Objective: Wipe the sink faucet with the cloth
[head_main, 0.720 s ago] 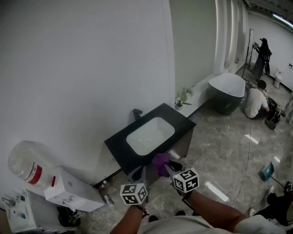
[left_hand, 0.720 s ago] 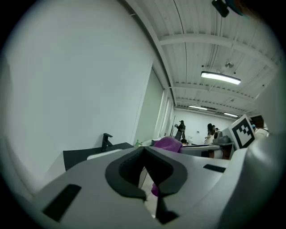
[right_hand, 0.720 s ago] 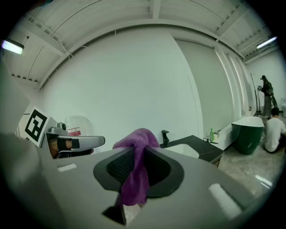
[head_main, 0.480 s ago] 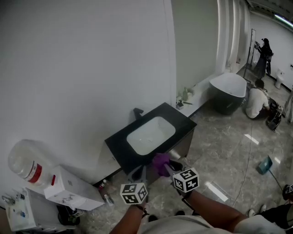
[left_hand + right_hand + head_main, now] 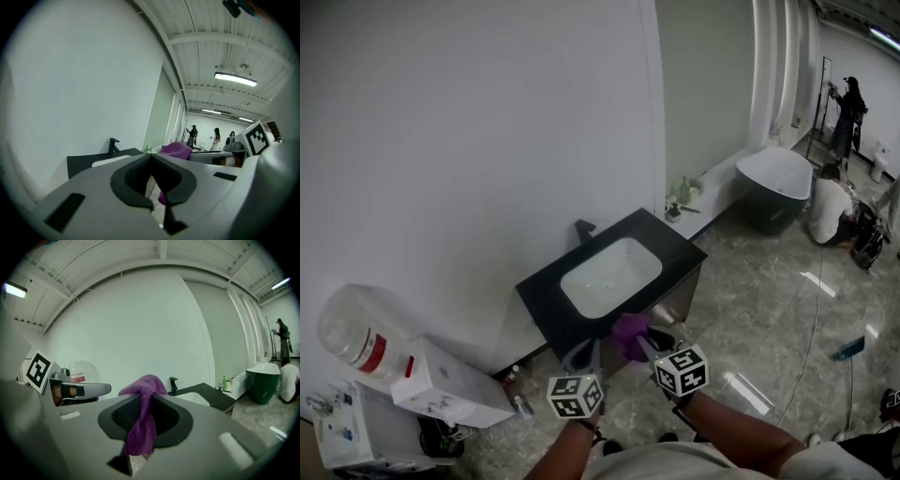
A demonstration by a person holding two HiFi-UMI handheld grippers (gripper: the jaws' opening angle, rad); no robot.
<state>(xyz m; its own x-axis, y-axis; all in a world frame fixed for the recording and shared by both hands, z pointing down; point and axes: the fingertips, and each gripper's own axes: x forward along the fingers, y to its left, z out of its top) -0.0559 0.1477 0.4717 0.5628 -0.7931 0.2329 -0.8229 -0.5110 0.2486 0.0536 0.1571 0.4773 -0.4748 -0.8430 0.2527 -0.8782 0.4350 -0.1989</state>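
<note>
- A: Faucet [image 5: 583, 228]?
- B: Upright at the surface's [image 5: 675, 246] back edge, against the wall, beyond the sink [image 5: 611, 275].
- A: Cloth [image 5: 143, 420]?
- B: Pinched in the right claw [image 5: 145, 400], front of the surface. Faucet is well ahead, across the sink.
- A: Left claw [image 5: 151, 161]?
- B: Jaws together, empty, alongside, about as near.

My grey left gripper [image 5: 581, 356] held forward, jaws together, my grey right gripper [image 5: 644, 344] beside it, clamped on purple cloth [image 5: 628, 334].
</note>
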